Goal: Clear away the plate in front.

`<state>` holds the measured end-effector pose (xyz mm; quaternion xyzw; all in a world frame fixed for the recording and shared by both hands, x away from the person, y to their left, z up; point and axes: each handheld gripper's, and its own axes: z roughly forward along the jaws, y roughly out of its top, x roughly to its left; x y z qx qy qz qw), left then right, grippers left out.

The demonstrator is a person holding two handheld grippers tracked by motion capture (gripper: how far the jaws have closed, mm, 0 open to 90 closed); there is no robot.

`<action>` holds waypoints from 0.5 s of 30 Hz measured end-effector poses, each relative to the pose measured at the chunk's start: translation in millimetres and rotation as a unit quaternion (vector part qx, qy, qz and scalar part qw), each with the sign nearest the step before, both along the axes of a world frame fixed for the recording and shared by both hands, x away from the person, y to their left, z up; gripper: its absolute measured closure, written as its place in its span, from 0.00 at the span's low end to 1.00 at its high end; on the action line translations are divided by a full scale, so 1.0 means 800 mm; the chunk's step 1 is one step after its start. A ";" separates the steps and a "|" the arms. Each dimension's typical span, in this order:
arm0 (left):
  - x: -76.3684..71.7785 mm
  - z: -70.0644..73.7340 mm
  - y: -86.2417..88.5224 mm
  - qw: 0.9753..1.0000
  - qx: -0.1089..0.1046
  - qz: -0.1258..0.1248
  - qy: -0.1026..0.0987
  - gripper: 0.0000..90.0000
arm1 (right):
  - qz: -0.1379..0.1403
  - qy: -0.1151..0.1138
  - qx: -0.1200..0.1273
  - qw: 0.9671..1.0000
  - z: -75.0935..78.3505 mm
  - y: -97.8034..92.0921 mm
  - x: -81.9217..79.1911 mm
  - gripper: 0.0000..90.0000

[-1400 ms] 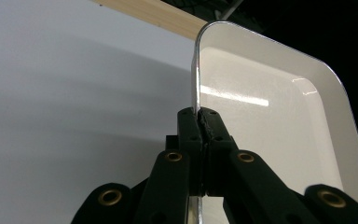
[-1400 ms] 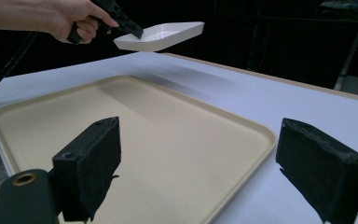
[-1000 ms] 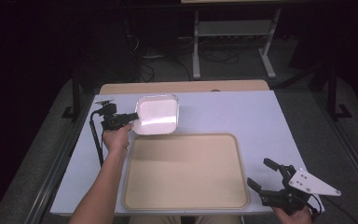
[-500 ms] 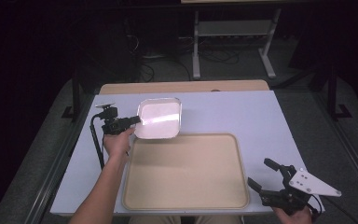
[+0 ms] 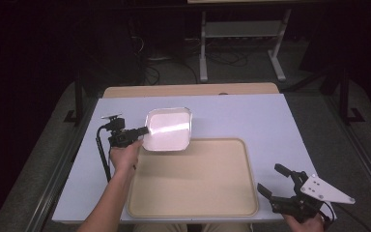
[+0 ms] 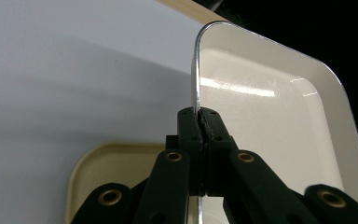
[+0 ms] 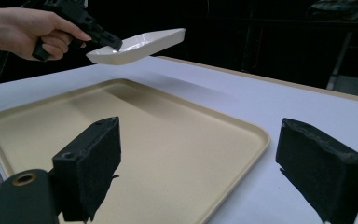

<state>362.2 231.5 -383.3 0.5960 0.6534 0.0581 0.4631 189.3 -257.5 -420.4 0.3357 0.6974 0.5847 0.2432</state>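
Gripping the rim of a shallow white rectangular dish (image 5: pixel 168 129) with rounded corners, the left gripper (image 5: pixel 142 130) holds it lifted in the air above the pale lavender-white tabletop (image 5: pixel 251 118). In the left gripper view the two black jaws are pressed together on the dish's thin edge (image 6: pixel 196 84), pinching it between them, and the glossy inside of the dish spreads out to the right. The person's left hand (image 5: pixel 124 155) wraps the gripper's handle, with the forearm coming in from the bottom of the high view. The dish hangs over the far left corner of a large beige rectangular plastic tray (image 5: pixel 193 179) that lies flat on the table; the right gripper view shows the dish (image 7: pixel 137 45) clear of the surface, tilted slightly, with the tray (image 7: pixel 135 140) below and nearer. The right gripper (image 5: pixel 275 181) sits at the near right corner of the table, just beside the tray's right edge, held by the person's right hand (image 5: pixel 304 223) at the bottom of the high view. Its jaws are spread wide apart with nothing between them, and a grey three-cornered plate (image 5: pixel 326 189) sits on top of it. Beyond the table the room is dark, with a metal stand (image 5: pixel 239 36) on the floor.
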 end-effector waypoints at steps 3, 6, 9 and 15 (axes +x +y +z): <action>-0.005 -0.007 -0.003 1.000 -0.001 0.004 0.002 0.99 | 0.000 0.001 0.002 1.000 0.000 -0.001 0.000 0.15; -0.009 -0.018 -0.008 1.000 0.001 -0.001 0.010 0.99 | 0.001 0.003 0.002 1.000 -0.001 0.000 0.000 0.14; -0.012 -0.026 -0.012 1.000 0.000 -0.004 0.016 0.99 | 0.002 0.002 -0.001 1.000 -0.001 0.000 0.000 0.14; -0.018 -0.027 -0.021 1.000 0.003 -0.008 0.016 0.99 | 0.004 0.002 -0.002 1.000 0.000 0.001 0.000 0.14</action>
